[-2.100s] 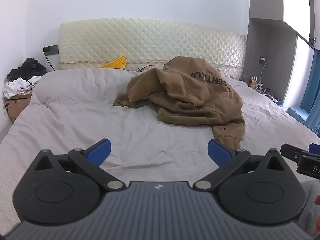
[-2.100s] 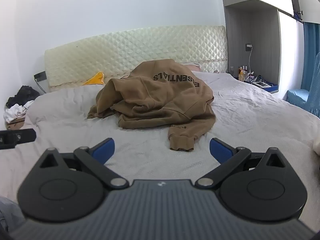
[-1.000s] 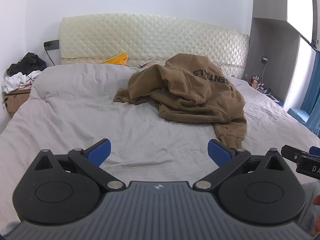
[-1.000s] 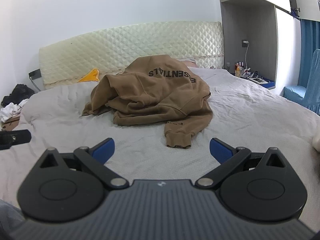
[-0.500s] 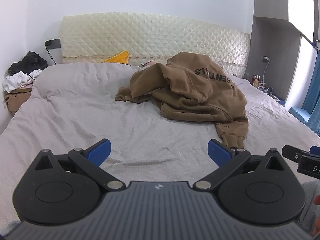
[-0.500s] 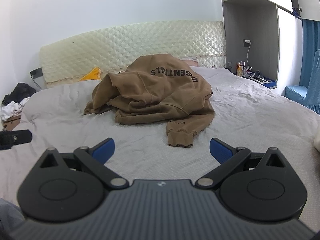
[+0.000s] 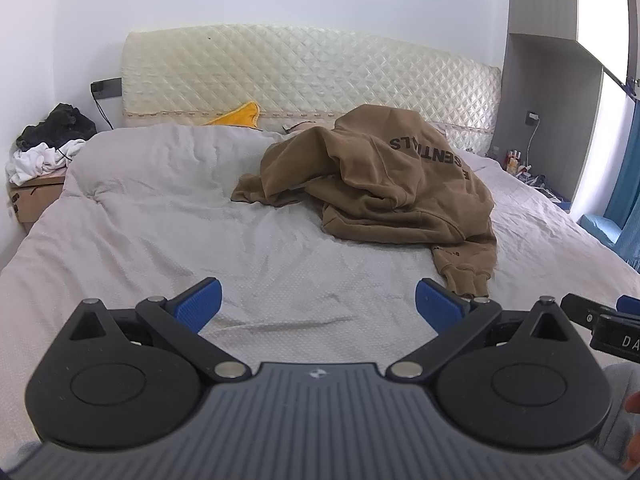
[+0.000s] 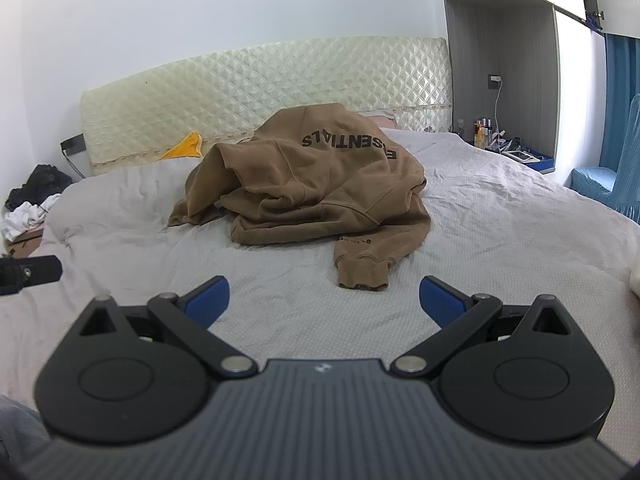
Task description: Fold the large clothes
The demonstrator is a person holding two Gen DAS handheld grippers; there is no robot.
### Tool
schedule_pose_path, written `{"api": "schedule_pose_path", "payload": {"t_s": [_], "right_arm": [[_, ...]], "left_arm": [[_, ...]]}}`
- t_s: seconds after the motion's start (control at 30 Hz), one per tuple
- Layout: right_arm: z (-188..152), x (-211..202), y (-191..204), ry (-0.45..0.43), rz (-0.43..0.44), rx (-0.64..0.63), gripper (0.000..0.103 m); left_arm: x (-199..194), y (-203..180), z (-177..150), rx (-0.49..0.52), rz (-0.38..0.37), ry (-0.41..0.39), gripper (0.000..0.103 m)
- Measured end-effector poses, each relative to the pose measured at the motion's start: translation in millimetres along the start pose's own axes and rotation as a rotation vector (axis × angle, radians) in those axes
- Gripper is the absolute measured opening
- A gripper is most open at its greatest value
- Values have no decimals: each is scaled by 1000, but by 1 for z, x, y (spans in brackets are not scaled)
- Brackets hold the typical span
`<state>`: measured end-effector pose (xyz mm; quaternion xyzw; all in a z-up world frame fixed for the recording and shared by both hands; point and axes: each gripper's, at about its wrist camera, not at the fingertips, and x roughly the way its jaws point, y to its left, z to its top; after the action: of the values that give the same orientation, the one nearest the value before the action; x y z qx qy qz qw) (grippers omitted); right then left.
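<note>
We hold the left gripper (image 7: 318,304) low over the grey bedcover (image 7: 160,232), its blue-padded fingers spread wide with nothing between them, and the right gripper (image 8: 324,304) hangs beside it in the same wide-open, empty stance. Ahead of both lies the brown hoodie (image 8: 320,184), crumpled in a heap on the bed, black lettering across its raised back. From the left gripper the heap sits ahead and to the right, well apart from the fingertips; one sleeve trails toward us, and its ribbed cuff (image 7: 466,284) ends just beyond the right-hand finger. From the right gripper that cuff (image 8: 362,276) lies straight ahead, near but not touching. Beyond the hoodie stands the quilted headboard (image 8: 260,92).
</note>
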<state>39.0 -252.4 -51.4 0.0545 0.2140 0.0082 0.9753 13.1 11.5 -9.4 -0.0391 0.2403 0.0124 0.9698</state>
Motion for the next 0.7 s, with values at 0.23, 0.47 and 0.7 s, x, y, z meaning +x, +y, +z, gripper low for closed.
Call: {"api": "schedule_pose_path", "payload": {"t_s": [0.23,0.47,0.7], "right_arm": [[-2,1,0,6,4,4,103],[-7,6,-2,20,4,13,103],[-11,10,-4,24,12,16,103]], "left_arm": [[-1,-1,-2,4,0,3,103],[3,0,-3,2,-2,13,103],[10,0,-4,3,6,24,103]]}}
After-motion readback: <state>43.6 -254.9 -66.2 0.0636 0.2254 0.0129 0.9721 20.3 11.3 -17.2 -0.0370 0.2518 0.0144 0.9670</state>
